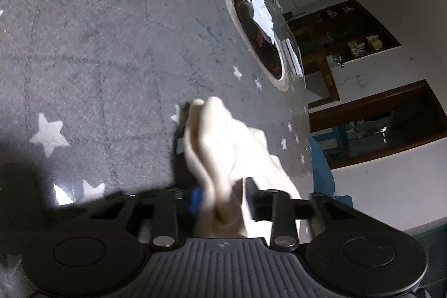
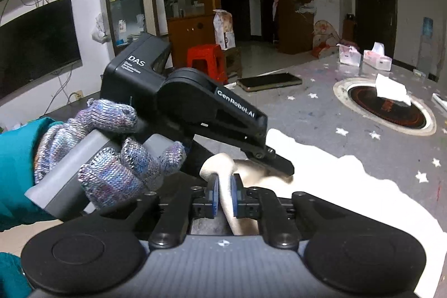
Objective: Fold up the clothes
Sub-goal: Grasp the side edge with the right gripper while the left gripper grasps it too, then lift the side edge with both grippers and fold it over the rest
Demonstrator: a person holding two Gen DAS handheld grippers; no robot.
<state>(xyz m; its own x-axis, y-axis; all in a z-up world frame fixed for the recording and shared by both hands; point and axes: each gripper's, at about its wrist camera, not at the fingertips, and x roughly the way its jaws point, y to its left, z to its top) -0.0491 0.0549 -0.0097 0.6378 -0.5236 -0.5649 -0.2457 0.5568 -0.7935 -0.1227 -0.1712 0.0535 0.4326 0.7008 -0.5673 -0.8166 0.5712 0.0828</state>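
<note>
Star-patterned grey tablecloth (image 1: 97,52); cluttered room

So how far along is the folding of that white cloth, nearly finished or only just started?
Early, by the look of it. Done: both grippers have hold of the white cloth. In hand: the right gripper pinches a bunched edge, and the left gripper clamps another bunch nearby. Left: no neat fold shows yet; most of the cloth lies spread and rumpled on the star-patterned table.
</note>
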